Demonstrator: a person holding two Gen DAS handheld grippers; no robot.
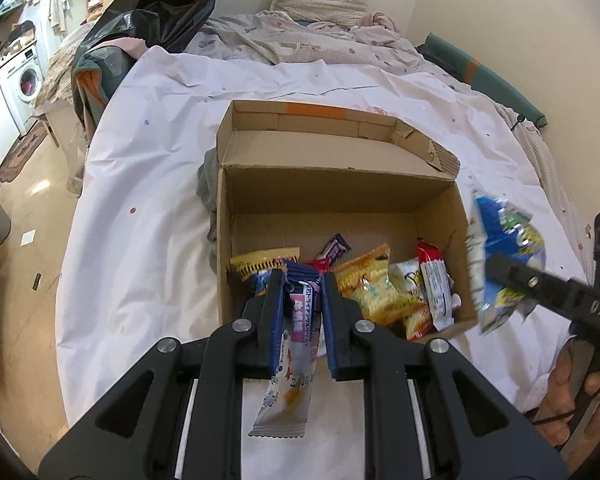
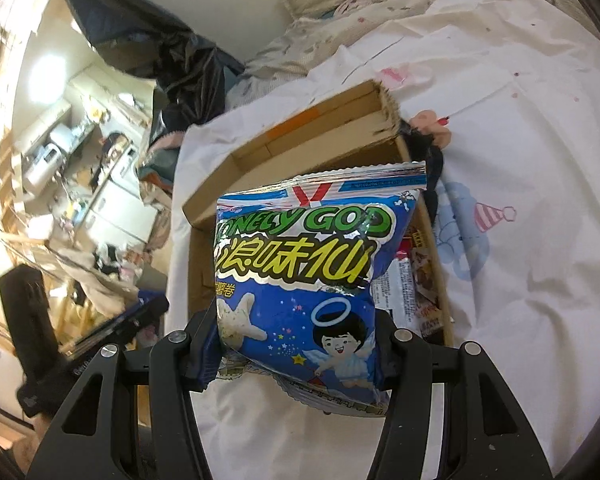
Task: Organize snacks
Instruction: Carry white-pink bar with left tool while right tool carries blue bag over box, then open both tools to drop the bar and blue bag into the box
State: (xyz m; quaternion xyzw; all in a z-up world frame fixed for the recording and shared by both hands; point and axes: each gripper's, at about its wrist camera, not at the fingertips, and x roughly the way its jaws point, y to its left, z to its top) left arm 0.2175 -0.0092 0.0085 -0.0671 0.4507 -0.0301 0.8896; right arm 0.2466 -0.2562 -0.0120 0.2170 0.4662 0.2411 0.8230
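An open cardboard box [image 1: 440, 200] lies on a white bedsheet [image 1: 148, 208] with several snack packets [image 1: 374, 288] along its near side. My left gripper [image 1: 302, 280] is shut on a slim white and purple snack bar [image 1: 296, 344], held just over the box's near edge. In the right wrist view my right gripper [image 2: 296, 320] is shut on a puffy blue chip bag [image 2: 300, 272], which hides much of the box [image 2: 284, 136] behind it. The same blue bag [image 1: 504, 256] shows blurred at the box's right side in the left wrist view, clamped by the right gripper [image 1: 500, 268].
A black plastic bag [image 1: 160, 4] and bundled clothes sit at the bed's far left. Rumpled bedding and a pillow [image 1: 320, 0] lie behind the box. A grey cloth [image 1: 208, 184] pokes out at the box's left. Floor and a washing machine [image 1: 24, 76] are left of the bed.
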